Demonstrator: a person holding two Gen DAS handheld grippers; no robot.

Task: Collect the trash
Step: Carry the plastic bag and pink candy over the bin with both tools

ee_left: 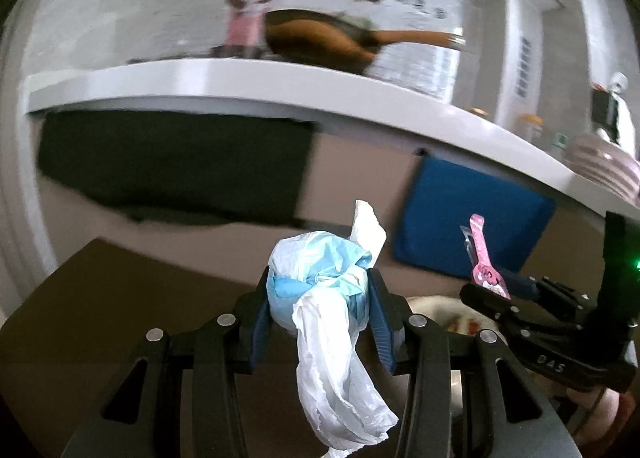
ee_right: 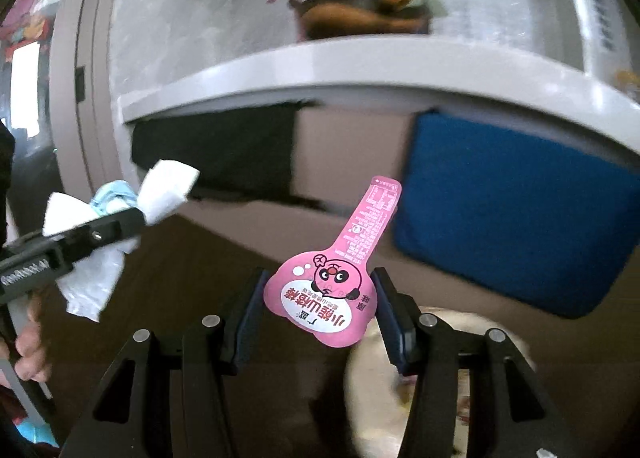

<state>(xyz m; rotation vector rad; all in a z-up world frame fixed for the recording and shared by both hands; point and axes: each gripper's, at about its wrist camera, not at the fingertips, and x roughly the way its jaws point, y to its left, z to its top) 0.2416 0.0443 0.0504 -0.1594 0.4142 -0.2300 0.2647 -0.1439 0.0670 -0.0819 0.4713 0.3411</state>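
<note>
My left gripper is shut on a crumpled wad of white and light-blue plastic and tissue, with a white tail hanging down in front of the fingers. It is held in the air, below the counter edge. My right gripper is shut on a pink snack wrapper with a cartoon face and a long neck pointing up. The right gripper and its wrapper show at the right of the left wrist view. The left gripper with the wad shows at the left of the right wrist view.
A white counter runs across above, with a brown pan on it and striped bowls at the right. A black cloth and a blue cloth hang below the edge. A pale round object lies below the right gripper.
</note>
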